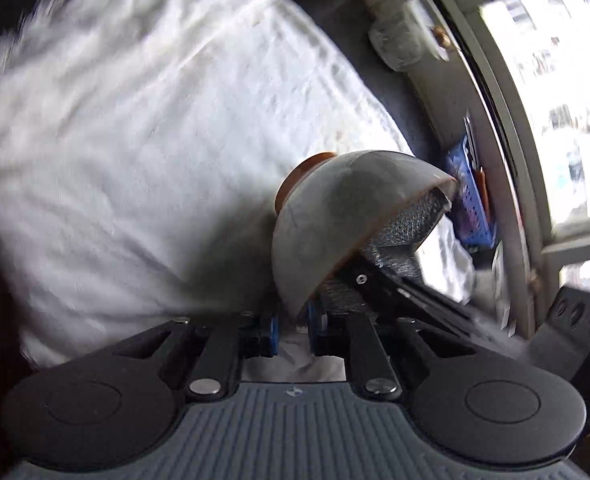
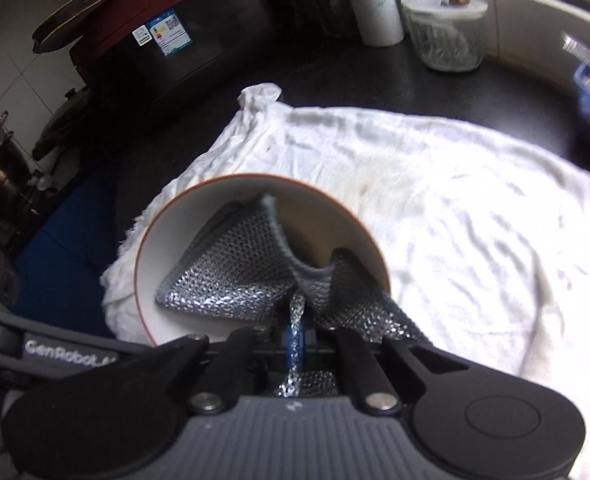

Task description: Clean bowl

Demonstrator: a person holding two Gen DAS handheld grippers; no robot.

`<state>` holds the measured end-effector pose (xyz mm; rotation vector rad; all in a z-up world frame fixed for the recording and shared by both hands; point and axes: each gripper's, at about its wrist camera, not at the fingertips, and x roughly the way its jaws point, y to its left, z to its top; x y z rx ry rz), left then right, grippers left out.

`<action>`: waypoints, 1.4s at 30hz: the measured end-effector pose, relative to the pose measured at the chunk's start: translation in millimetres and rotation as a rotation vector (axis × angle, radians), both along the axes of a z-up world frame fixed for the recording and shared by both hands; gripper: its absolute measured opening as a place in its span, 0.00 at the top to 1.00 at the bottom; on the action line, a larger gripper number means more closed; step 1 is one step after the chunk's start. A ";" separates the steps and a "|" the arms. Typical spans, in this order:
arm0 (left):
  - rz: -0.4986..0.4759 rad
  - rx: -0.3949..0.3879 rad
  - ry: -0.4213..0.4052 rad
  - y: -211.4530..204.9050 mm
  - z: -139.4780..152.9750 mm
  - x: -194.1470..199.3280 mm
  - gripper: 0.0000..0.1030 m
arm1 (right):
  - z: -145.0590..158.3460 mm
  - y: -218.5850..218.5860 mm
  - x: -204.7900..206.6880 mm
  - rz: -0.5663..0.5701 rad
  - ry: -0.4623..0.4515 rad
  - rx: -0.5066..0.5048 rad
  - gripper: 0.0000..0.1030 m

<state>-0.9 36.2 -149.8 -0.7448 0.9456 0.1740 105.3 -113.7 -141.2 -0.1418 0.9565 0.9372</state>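
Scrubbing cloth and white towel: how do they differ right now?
The scrubbing cloth is silvery mesh; the white towel is plain and soft-looking. The scrubbing cloth is crumpled inside the bowl, pinched by the right gripper; the white towel lies spread on the dark counter, far larger. Both are fabric.

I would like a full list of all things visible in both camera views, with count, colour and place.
bowl: one, grey outside, white inside, tilted over the cloth
scouring cloth: one, silver mesh, inside the bowl
white cloth: one, spread on the dark counter
glass jar: one, clear, back of counter
paper roll: one, white, beside the jar
blue basket: one, by the window
left gripper: black, on the bowl's rim
right gripper: black, shut on the scouring cloth
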 end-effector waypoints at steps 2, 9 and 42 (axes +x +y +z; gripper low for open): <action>-0.086 0.254 -0.011 -13.7 19.0 5.8 0.69 | 7.6 -1.9 -0.3 -0.010 -0.074 -0.004 0.97; -0.442 0.829 -0.063 -56.1 41.8 19.8 0.84 | 21.0 4.5 -6.6 0.017 -0.223 -0.027 0.97; 0.002 0.147 0.004 3.9 11.0 3.6 0.61 | 2.5 8.7 -4.2 0.053 -0.077 -0.038 0.97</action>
